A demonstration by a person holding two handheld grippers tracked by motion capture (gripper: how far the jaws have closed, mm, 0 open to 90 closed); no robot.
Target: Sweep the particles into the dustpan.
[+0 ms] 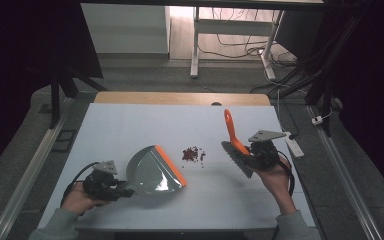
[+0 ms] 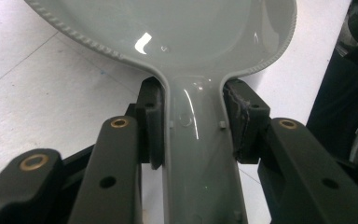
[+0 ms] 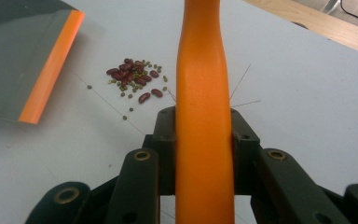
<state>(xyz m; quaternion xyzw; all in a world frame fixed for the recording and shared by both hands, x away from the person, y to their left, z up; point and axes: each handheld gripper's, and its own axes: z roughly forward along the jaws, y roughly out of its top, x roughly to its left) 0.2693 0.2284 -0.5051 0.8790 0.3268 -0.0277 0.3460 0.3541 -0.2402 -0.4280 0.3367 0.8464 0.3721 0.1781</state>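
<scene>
Left gripper (image 2: 195, 135) clamps dustpan (image 2: 177, 32) | right gripper (image 3: 204, 140) clamps brush (image 1: 235, 140) | beans (image 3: 133, 77) between

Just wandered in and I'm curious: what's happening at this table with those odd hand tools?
A person is holding tongs in each hand. The left tongs are clamped on the handle of a grey dustpan lying on the table, its orange lip facing a small pile of beans. The right tongs grip an orange-handled brush on the far side of the pile. The beans lie loose between them, not yet swept.
</scene>
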